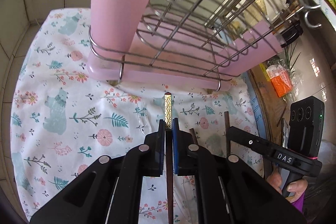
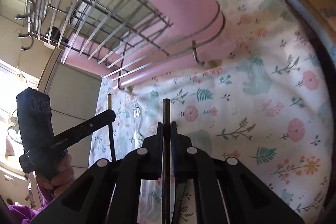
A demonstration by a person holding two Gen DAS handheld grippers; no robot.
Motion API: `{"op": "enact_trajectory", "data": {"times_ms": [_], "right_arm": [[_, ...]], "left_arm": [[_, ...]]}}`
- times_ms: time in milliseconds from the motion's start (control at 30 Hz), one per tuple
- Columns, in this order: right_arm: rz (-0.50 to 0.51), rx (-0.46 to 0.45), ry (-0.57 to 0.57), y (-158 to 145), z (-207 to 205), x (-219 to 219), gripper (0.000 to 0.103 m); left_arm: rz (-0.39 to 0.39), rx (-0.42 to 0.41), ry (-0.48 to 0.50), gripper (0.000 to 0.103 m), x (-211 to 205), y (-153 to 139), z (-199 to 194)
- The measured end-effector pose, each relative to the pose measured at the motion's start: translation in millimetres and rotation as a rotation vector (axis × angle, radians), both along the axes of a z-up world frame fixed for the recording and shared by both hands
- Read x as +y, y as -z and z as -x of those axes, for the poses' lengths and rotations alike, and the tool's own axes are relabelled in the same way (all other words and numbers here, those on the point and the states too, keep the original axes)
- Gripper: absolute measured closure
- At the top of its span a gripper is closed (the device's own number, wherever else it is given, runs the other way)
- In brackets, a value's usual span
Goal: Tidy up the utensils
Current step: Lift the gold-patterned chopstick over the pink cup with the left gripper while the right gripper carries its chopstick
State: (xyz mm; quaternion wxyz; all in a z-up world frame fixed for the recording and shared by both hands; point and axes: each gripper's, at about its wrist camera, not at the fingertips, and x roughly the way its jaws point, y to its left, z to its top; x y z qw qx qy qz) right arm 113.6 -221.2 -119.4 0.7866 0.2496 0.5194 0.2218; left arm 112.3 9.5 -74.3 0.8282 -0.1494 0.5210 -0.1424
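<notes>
The left tool is clenching a dark chopstick with a gold patterned end, its jaws pressed tight against the stick, whose gold end is poking out past the fingertips toward the rack. The right tool is likewise gripping a plain dark chopstick, which is sticking straight out between its closed jaws. Each tool is being held by a hand; the right hand is showing a purple sleeve beside it.

Right ahead of both tools a wire dish rack is standing on a pink drip tray, taking up most of the space in front. At its left corner a tall pink utensil cup is sitting inside a wire ring. The rack is resting on a white floral cloth that is covering the bench. Another dark stick is lying on the cloth just right of the left tool, and something clear, a plastic fork it seems, is lying just to its left. Off beyond the cloth's right edge an orange packet is sitting among some clutter.

Both chopsticks are hanging above the cloth, near the rack's front edge but apart from it, and the pink cup is standing up and to the left of the left tool's tip.
</notes>
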Motion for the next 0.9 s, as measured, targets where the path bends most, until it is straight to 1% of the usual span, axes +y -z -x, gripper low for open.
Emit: {"op": "enact_trajectory", "data": {"times_ms": [100, 200, 400, 433, 533, 800, 900], "right_arm": [[0.0, -0.049, 0.026, -15, 2, -8, 0.097], [0.035, -0.12, 0.049, -33, 10, -11, 0.097], [0.072, -0.27, 0.09, -72, 25, -13, 0.097], [0.075, -0.3, 0.096, -79, 28, -11, 0.097], [0.074, -0.383, 0.112, -99, 35, -12, 0.097], [0.056, -0.511, 0.168, -141, 37, -21, 0.097], [0.062, -0.566, 0.187, -159, 34, -23, 0.097]], "left_arm": [[-0.01, -0.061, -0.02, 0.097, 6, -15, 9], [-0.012, -0.122, -0.04, 0.097, 14, -29, 18], [0.028, -0.255, -0.092, 0.098, 38, -65, 38], [0.031, -0.271, -0.101, 0.098, 33, -69, 38], [0.057, -0.316, -0.117, 0.098, 36, -84, 43], [0.089, -0.478, -0.161, 0.098, 48, -137, 54], [0.075, -0.54, -0.181, 0.098, 55, -160, 56]]}}
